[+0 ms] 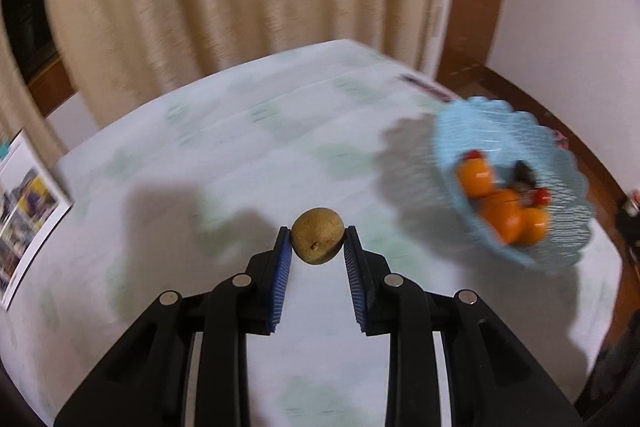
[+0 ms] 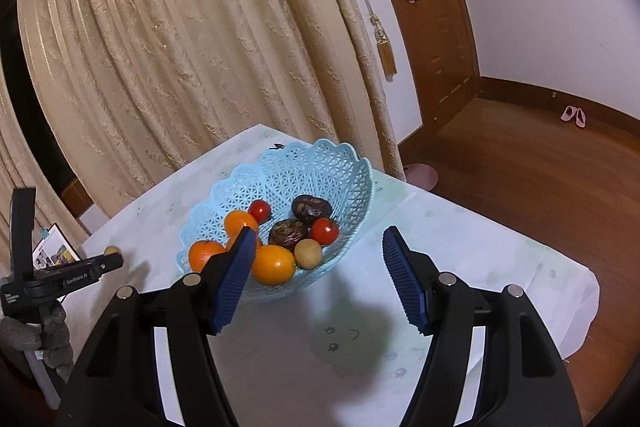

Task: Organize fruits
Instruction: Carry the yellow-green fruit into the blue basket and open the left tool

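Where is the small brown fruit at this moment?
In the left wrist view, the small brown fruit sits centre frame, clamped by the left gripper, left of the blue basket.

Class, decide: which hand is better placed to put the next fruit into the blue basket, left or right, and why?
Left. Its tool is already shut on the small brown fruit, with the basket off to its right. The right tool stands open and empty before the basket.

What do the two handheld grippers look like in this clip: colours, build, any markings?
Both match: black plastic linkage arms with round silver pivot pins, ending in jaws faced with ribbed blue pads. See the left gripper and right gripper. In the right wrist view the left one also shows from the side, with white "GenRobot.AI" lettering on its black body. A grey glove holds its handle. No cables visible.
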Demonstrator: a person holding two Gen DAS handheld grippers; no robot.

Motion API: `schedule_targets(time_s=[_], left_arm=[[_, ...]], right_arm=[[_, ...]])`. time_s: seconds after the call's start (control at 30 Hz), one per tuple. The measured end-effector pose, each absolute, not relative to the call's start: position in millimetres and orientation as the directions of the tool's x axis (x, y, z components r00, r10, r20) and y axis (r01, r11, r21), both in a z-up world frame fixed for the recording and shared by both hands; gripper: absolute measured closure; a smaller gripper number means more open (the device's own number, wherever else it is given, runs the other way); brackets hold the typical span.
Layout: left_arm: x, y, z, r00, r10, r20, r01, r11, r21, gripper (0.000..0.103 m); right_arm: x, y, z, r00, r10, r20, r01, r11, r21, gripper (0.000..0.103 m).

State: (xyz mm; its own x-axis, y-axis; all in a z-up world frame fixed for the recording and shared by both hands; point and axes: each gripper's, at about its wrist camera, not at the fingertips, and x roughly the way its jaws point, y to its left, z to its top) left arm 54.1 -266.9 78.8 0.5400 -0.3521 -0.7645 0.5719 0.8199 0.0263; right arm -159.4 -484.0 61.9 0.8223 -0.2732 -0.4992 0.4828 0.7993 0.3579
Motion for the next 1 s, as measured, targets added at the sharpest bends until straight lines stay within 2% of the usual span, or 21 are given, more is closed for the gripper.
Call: schedule_targets(time_s=[0.37, 0.8, 0.83, 0.9, 0.93, 1.0], left_arm=[[-3, -343, 92, 0.439, -0.489, -0.754, 0.726, 0.687, -0.023, 0.076], [-28, -378, 77, 0.368, -0.530, -0.764, 0.789, 0.612, -0.044, 0.076], [-28, -378, 76, 0.365, -0.534, -0.763, 0.791, 0.610, -0.048, 0.074], [-27, -376, 77, 0.360, -0.537, -0.763, 0.790, 0.610, -0.056, 0.057], [-26, -374, 80, 0.375, -0.541, -0.753, 0.783, 0.619, -0.055, 0.041], [-26, -368, 87, 0.407, -0.553, -0.727, 0.778, 0.627, -0.042, 0.038]], right_arm=[[-164, -494, 61, 0.812, -0.291, -0.505, 0.506, 0.781, 0.365, 0.036], [-166, -498, 60, 0.806, -0.296, -0.513, 0.516, 0.775, 0.364, 0.036], [-166, -498, 60, 0.805, -0.296, -0.513, 0.517, 0.775, 0.363, 0.036], [-165, -498, 60, 0.806, -0.295, -0.513, 0.516, 0.776, 0.364, 0.036], [-165, -497, 60, 0.806, -0.297, -0.512, 0.516, 0.776, 0.363, 0.036], [-167, -497, 61, 0.808, -0.299, -0.507, 0.516, 0.775, 0.365, 0.036]])
